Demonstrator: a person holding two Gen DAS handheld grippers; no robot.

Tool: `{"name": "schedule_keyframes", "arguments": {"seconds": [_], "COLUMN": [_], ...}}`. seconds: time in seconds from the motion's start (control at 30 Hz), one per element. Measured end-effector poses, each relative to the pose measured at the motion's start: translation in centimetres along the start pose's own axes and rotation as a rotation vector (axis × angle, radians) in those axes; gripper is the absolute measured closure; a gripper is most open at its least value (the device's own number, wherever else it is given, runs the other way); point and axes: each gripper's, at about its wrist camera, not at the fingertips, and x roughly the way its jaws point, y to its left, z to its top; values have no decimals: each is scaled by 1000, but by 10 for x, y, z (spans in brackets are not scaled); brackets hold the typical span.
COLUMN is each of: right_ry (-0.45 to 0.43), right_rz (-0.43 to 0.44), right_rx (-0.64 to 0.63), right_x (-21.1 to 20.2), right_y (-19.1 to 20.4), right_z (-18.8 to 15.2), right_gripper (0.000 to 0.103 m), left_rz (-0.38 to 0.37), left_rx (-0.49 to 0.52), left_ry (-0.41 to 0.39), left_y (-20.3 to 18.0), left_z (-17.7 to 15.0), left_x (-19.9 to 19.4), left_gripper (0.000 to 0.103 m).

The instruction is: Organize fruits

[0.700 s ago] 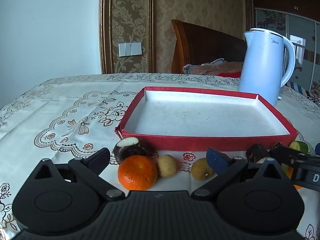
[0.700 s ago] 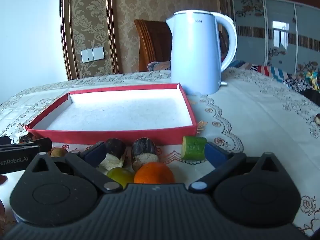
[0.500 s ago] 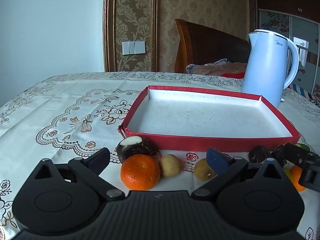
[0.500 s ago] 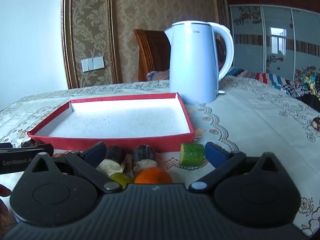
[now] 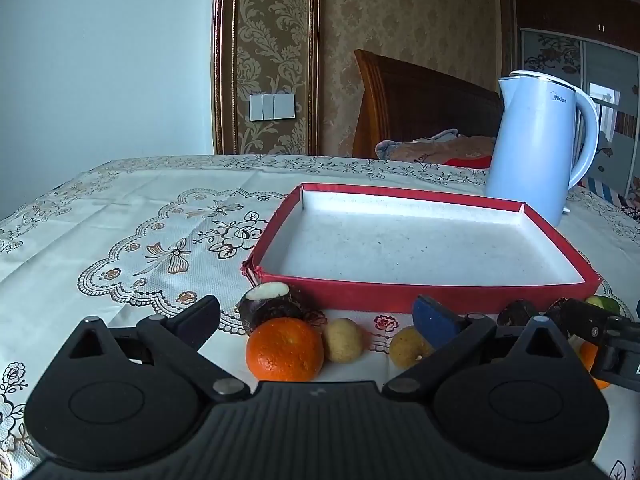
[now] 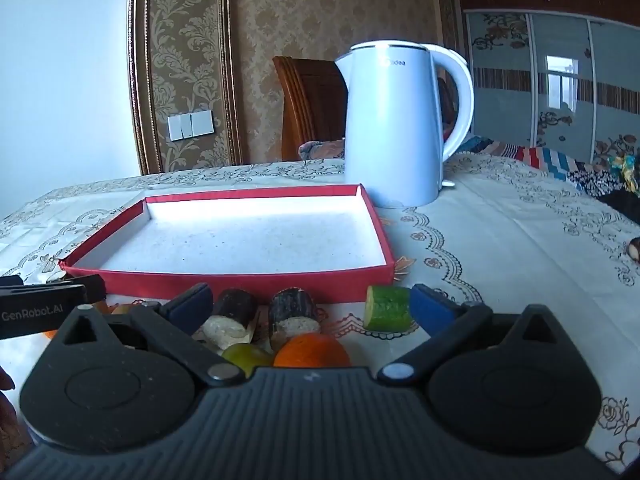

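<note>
**Fruit lined up, tray not yet filled**

Left wrist view: my left gripper (image 5: 316, 314) stands wide, nothing between its pads. At twelve o'clock sits the shallow red cardboard tray with a white floor (image 5: 448, 298), bare. Before its near wall lie a round orange tangerine (image 5: 285, 349), a dark cut fruit with a white face (image 5: 270, 304) at eleven o'clock of it, and two small tan round fruits (image 5: 342, 340) (image 5: 408, 347) toward three o'clock. A pale blue electric kettle (image 5: 536, 144) stands at one o'clock.

Right wrist view: my right gripper (image 6: 310, 304) is likewise wide and holds nothing. Between its pads lie two dark cut cylinders with pale ends (image 6: 232, 316) (image 6: 294, 314), a green fruit (image 6: 246, 358), another orange (image 6: 312, 354) and a green cucumber-like chunk (image 6: 387, 307).

I judge that sorting has not begun; every piece waits outside the tray.
</note>
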Motion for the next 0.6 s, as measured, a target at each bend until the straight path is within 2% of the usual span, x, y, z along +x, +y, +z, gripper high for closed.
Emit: {"name": "schedule_keyframes", "arguments": {"seconds": [0.37,0.6], "right_ry": [50,45], "right_rz": [-11,-11], "right_rx": [74,92], "right_x": [9,9], "right_y": [-12,-15], "right_z": [0,-1], "right_gripper": [0,0], "left_rz": [-13,-31], "left_rx": [19,10], "left_ry": [13,29], "left_y": [-3,-2], "left_z": [-2,-2], "left_x": [1,3], "left_gripper": [0,0]}}
